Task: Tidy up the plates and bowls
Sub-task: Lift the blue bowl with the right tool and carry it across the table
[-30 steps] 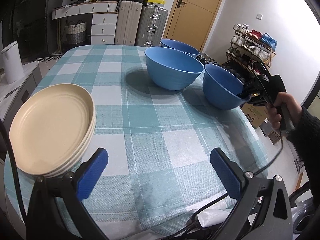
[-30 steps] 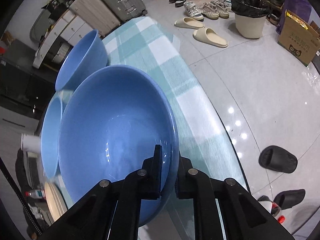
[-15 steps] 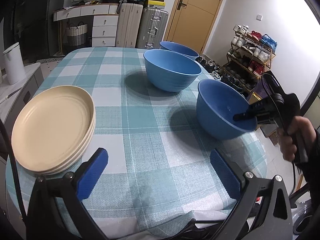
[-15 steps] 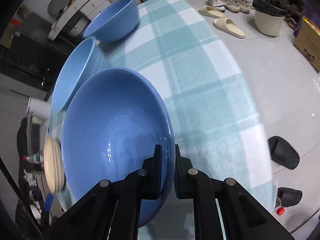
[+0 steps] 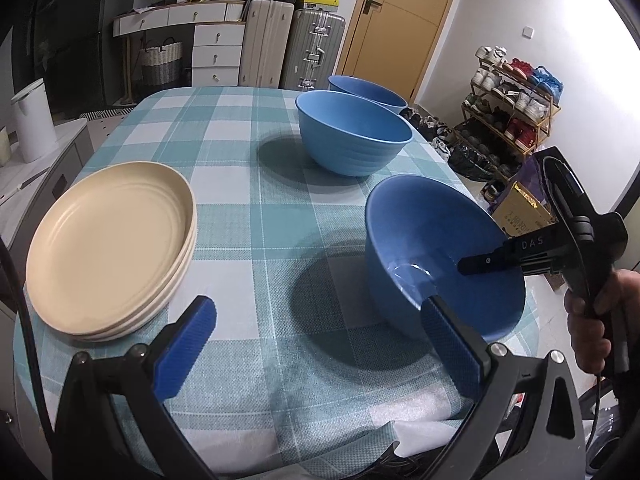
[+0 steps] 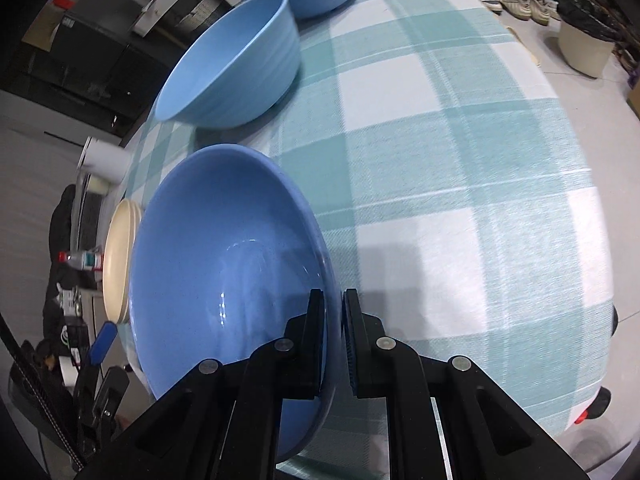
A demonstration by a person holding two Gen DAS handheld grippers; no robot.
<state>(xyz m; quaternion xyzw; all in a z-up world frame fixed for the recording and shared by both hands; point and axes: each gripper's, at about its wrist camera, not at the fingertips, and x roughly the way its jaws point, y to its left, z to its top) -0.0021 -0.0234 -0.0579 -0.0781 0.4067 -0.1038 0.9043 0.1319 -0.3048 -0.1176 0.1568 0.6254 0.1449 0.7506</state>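
The right gripper [image 6: 334, 316] pinches the rim of a tilted blue bowl [image 5: 436, 248], mouth upward, at table's [image 5: 248, 184] four o'clock. Left gripper [image 5: 320, 344] gapes, holding nothing. Nothing lies inside the bowl.

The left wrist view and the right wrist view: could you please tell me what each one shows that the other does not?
Only the left wrist view shows the open left gripper, the hand holding the right gripper, the door and the suitcases. Only the right wrist view shows the right gripper clamping the bowl's rim. Both show the held bowl, two other bowls and the plate stack.
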